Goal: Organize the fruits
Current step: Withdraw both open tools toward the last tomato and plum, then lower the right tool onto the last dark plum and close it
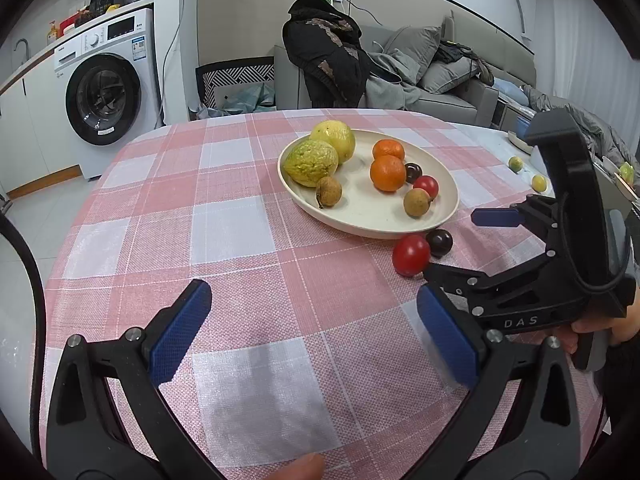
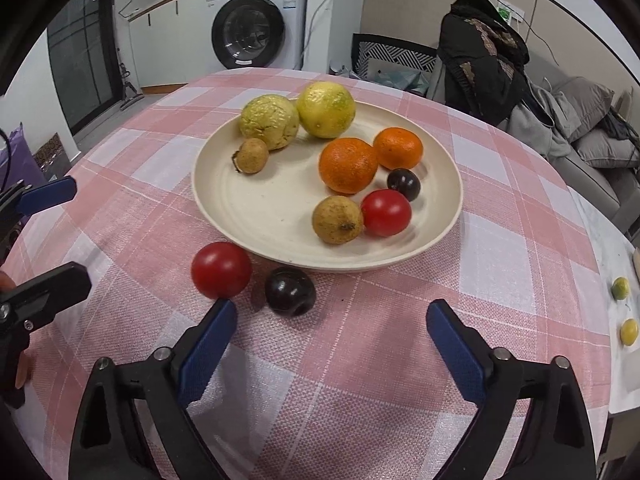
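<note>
A cream plate [image 2: 248,216] [image 1: 360,216] on the pink checked tablecloth holds two yellow-green fruits, two oranges [image 2: 347,164], two brown longans, a red tomato [image 2: 386,212] and a dark plum [image 2: 404,184]. A second red tomato [image 2: 221,269] [image 1: 411,254] and a second dark plum [image 2: 290,290] [image 1: 439,242] lie on the cloth just in front of the plate. My right gripper [image 2: 332,332] [image 1: 460,244] is open and empty, just behind these two. My left gripper [image 1: 312,332] [image 2: 60,232] is open and empty over bare cloth, further left.
Two small yellow-green fruits [image 2: 622,308] lie on the white surface at the table's right edge. A washing machine [image 1: 104,92], a chair draped with a dark jacket [image 1: 324,52] and a grey sofa [image 1: 460,72] stand beyond the table.
</note>
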`<state>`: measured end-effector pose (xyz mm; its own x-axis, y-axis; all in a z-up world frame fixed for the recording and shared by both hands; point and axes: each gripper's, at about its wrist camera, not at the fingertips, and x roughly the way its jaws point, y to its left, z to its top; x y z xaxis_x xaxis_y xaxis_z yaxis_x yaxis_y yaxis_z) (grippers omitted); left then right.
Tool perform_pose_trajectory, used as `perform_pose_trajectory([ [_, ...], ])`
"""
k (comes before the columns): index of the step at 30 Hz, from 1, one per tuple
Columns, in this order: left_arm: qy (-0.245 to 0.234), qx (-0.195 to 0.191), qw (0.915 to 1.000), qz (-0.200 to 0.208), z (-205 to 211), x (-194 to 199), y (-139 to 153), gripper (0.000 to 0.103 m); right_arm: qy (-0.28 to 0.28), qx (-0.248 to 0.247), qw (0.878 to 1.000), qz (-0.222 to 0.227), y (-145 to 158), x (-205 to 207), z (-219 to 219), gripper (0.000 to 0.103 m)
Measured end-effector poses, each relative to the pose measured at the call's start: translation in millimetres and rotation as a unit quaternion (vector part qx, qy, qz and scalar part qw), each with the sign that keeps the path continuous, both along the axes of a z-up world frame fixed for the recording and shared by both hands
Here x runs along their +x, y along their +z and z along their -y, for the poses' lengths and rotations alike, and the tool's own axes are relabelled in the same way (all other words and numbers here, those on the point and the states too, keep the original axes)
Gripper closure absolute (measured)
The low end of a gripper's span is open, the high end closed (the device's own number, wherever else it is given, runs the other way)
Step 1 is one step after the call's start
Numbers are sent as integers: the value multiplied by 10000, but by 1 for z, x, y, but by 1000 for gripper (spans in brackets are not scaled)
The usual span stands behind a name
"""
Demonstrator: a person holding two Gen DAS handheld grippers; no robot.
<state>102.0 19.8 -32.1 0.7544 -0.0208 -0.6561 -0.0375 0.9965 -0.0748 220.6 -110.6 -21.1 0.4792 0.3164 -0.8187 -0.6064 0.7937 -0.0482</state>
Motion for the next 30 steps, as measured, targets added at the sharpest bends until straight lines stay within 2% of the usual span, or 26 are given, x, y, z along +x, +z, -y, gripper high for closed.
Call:
perform_pose_trajectory([
  [2,0,6,10000,1,0,0,0,1,87,45,9999,-35,1,-3,0,22],
  [4,-7,4,10000,3,0,1,-1,1,151,64,9999,-40,2,-5,0,27],
  [9,3,-25,10000,-19,0,1,-1,1,196,198,9995,-134,3,-6,4,33],
  [11,1,-21,10000,-14,-1,0,0,1,180,240,9994,-189,2,-4,6,41],
  [21,11,-60,10000,-41,-3,0,-2,1,280,294,9990,-174,3,-4,1,54],
  [28,-8,-71,10000,-52,-4,1,-2,1,402,388,9982,-219,4,-3,-5,72],
  [30,-17,-80,9999,-63,-3,1,-3,1,386,375,9984,-181,4,-4,-5,74],
])
